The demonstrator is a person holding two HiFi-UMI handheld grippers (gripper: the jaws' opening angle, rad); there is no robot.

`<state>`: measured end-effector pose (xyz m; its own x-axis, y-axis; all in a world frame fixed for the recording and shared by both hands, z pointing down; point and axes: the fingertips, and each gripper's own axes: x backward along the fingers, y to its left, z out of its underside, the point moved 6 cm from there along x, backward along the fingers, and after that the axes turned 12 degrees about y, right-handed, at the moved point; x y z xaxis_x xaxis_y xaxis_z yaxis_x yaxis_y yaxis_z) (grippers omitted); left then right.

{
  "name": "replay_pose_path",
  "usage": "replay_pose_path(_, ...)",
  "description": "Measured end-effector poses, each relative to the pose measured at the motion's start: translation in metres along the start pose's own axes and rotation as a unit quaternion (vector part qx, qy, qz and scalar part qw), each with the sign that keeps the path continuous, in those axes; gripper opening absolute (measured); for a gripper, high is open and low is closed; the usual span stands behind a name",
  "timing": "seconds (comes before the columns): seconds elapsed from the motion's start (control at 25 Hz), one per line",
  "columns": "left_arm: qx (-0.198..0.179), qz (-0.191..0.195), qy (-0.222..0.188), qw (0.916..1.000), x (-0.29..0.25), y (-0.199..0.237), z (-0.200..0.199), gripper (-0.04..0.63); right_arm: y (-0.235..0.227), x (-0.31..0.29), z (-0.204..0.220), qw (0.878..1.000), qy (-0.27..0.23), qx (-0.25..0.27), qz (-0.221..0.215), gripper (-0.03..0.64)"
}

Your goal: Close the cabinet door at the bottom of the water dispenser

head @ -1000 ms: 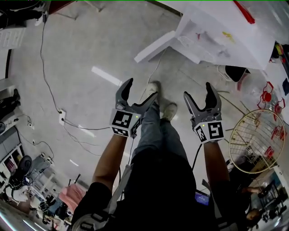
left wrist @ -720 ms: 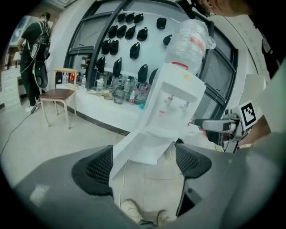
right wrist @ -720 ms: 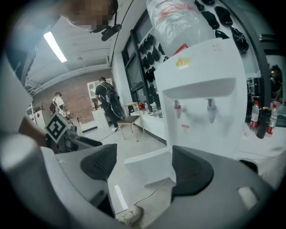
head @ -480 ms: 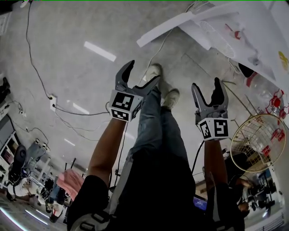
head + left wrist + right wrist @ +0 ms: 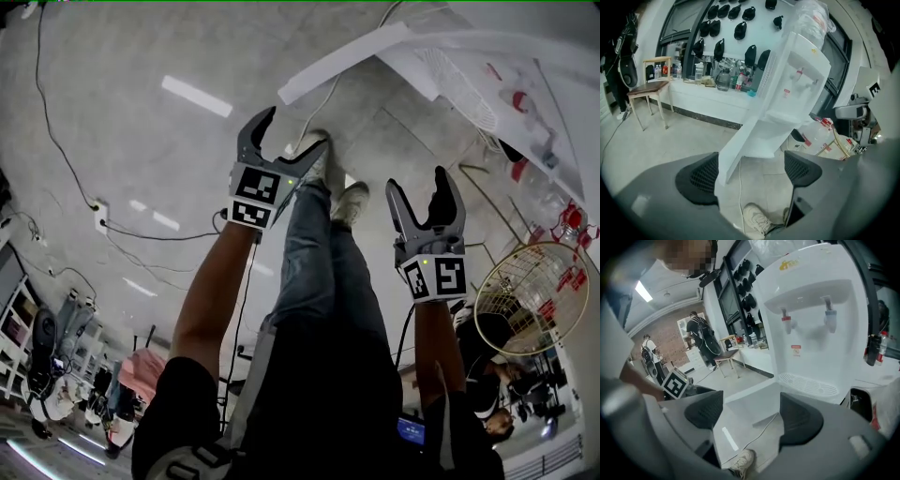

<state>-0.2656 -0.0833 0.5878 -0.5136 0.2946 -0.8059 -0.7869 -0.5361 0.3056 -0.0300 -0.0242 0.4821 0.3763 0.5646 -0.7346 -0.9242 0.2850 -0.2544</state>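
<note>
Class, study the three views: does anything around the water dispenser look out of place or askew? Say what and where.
Yes. The cabinet door at the bottom of the water dispenser is swung wide open, jutting over the floor instead of sitting flush. The left gripper and right gripper are open, clear of it.

Glossy grey floor (image 5: 112,56) (strip-light glare (image 5: 197,96)), wooden chair (image 5: 648,87)

grippers 2: left gripper (image 5: 292,131), right gripper (image 5: 419,187) | water dispenser (image 5: 820,310) 1 | cabinet door (image 5: 342,60) 1 | taps (image 5: 786,320) 2 | shoes (image 5: 350,202) 2 | round wire rack (image 5: 531,296) 1, right edge | wooden chair (image 5: 649,89) 1, left side | socket strip (image 5: 97,215) 1, left floor
</note>
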Motion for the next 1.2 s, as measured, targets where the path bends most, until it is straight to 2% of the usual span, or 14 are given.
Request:
replay_pose_path(0.68, -0.026, -0.022, 0.062, 0.9975, -0.063, 0.038, 0.002, 0.446, -0.016, -0.002, 0.011, 1.0, 0.021, -0.015, 0.003, 0.371)
replay_pose_path(1.2, -0.028, -0.023, 0.085, 0.9957, -0.067, 0.02, 0.011, 0.448, -0.018, 0.023, 0.037, 0.999, 0.007, -0.039, 0.0, 0.357)
